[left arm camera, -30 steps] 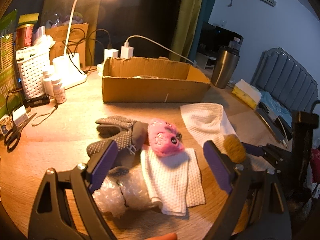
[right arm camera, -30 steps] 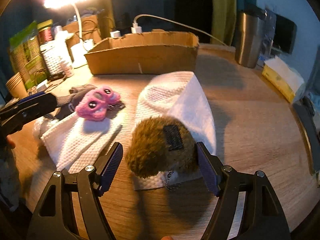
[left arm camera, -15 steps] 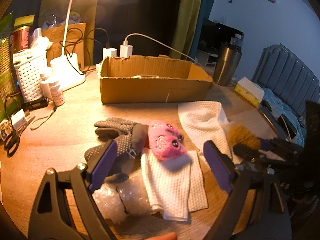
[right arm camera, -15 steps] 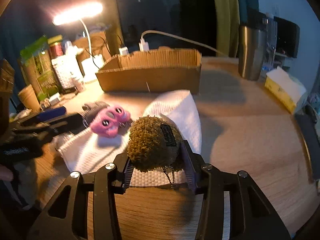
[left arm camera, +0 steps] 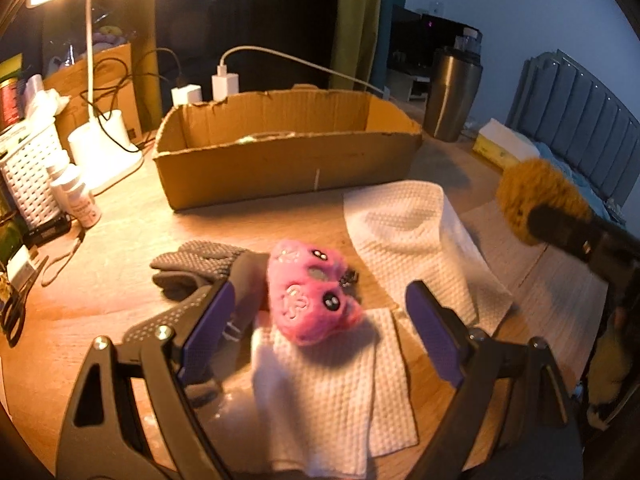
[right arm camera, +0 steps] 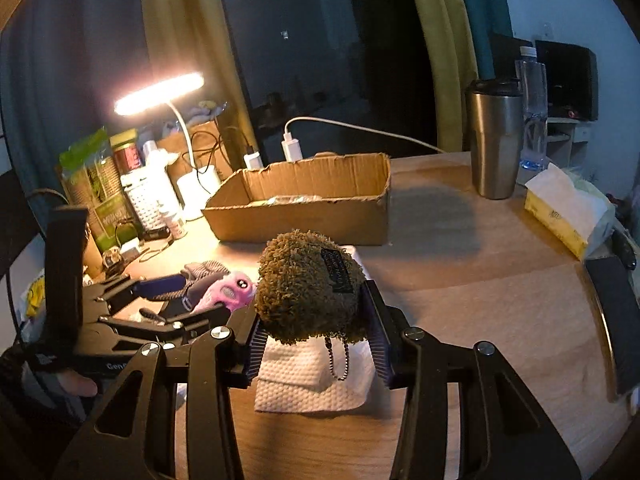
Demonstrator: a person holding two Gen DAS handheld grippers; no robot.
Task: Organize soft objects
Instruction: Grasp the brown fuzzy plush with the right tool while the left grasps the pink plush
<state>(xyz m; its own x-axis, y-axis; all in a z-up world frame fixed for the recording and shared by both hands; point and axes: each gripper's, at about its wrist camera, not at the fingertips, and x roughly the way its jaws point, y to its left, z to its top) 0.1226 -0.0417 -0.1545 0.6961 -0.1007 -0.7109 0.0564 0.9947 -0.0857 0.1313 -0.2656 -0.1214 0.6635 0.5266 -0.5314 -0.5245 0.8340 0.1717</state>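
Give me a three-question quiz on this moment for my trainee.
1. True or false: the right gripper is shut on the brown plush.
2. What lies between the left gripper's open jaws? A) glove B) pink plush C) tumbler
3. Which container stands behind the soft things?

Key:
1. True; the pads press its sides and it is lifted off the white cloth.
2. B, the pink plush, untouched, with the glove beside it.
3. The cardboard box.

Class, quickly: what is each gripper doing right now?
Left gripper: open, holding nothing, around the pink toy.
Right gripper: closed on the brown plush.
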